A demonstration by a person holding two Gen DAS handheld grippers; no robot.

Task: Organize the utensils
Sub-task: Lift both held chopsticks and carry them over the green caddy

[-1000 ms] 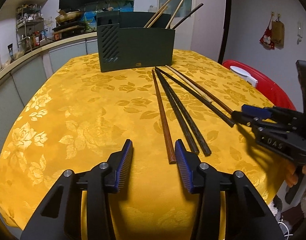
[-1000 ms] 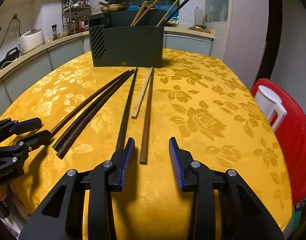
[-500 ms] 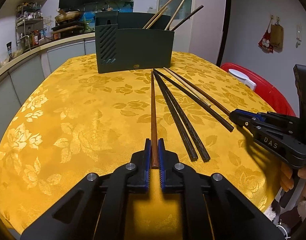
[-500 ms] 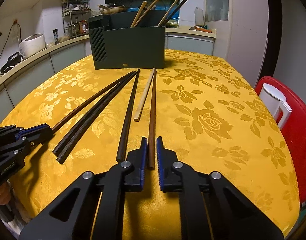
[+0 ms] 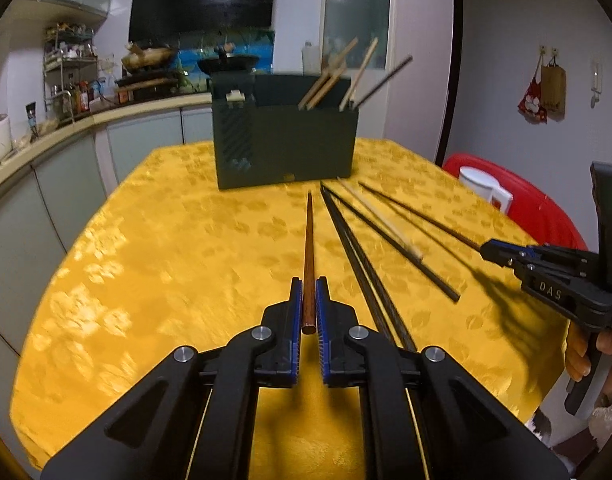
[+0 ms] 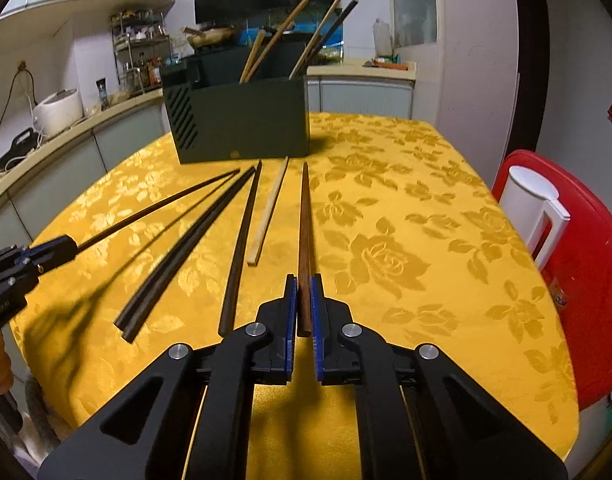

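The dark green utensil holder [image 5: 285, 148] stands at twelve o'clock on the yellow table [image 5: 145, 248], already bristling with chopsticks, so it is probably the destination. Four loose chopsticks [image 6: 235, 248] lie fanned toward it for end-on grabs. The left gripper [image 5: 309, 300] is clenched on a reddish-brown chopstick [image 5: 308, 248]; the right gripper [image 6: 301, 296] on a brown chopstick [image 6: 304, 224].

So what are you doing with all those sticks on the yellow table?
A person is tidying chopsticks with a gripper in each hand. The left gripper has its jaws shut on a reddish-brown chopstick, and the right gripper has its jaws shut on a brown chopstick. Three dark chopsticks and a pale one lie on the yellow tablecloth. A dark green holder at the back already has a few chopsticks standing in it.
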